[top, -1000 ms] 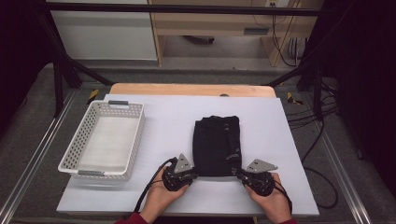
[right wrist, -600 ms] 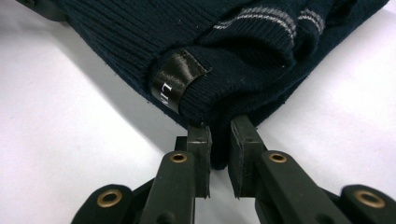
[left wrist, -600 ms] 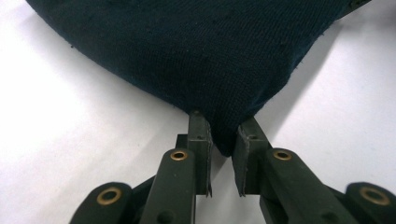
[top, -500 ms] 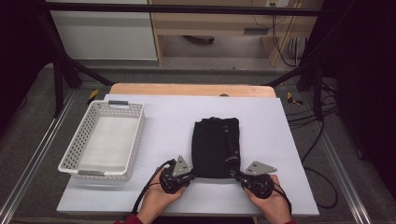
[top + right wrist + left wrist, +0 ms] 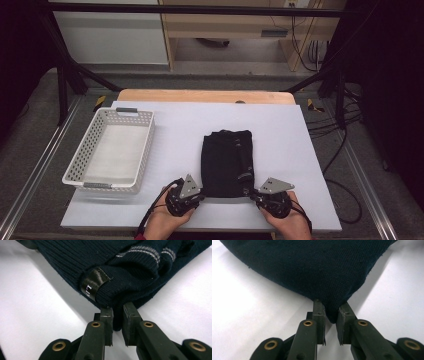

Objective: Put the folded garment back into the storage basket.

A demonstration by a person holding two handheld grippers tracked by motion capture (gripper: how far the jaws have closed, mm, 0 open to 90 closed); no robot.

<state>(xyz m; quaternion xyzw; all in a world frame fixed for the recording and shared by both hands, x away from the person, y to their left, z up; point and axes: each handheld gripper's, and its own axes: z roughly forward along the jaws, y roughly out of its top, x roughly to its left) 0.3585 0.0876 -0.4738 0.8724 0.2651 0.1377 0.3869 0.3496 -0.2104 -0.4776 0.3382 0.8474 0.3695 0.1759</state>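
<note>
Here, a person works at a white table point(image 5: 310, 150) with a handheld two-jaw gripper in each hand, both set against the near edge of a folded dark sweater point(image 5: 227, 162) that lies flat near the middle of the tabletop.

The left gripper point(image 5: 192, 196), held in the person's left hand point(image 5: 167, 222), meets the sweater's near left corner. In the left gripper view, its jaws are pinched on a point of the dark knit fabric point(image 5: 317, 272), which bunches down between the two black jaws of the gripper point(image 5: 332, 322) and lifts slightly off the white surface.

The right gripper point(image 5: 260, 195), held in the right hand point(image 5: 290, 222), meets the near right corner. In the right gripper view, its jaws are likewise clamped on the ribbed hem of the garment point(image 5: 140, 270), with the gripper point(image 5: 117, 322) closed just below a small glossy black label point(image 5: 95, 283) (the lettering on it is only partly legible). Thin grey stripes point(image 5: 147, 251) cross a folded cuff farther back.

A white perforated basket point(image 5: 82, 150) sits on the left part of the table, well apart from the sweater, with a grey handle point(image 5: 126, 110) at its far end. Cables point(image 5: 330, 125) trail on the floor to the right of the table.
</note>
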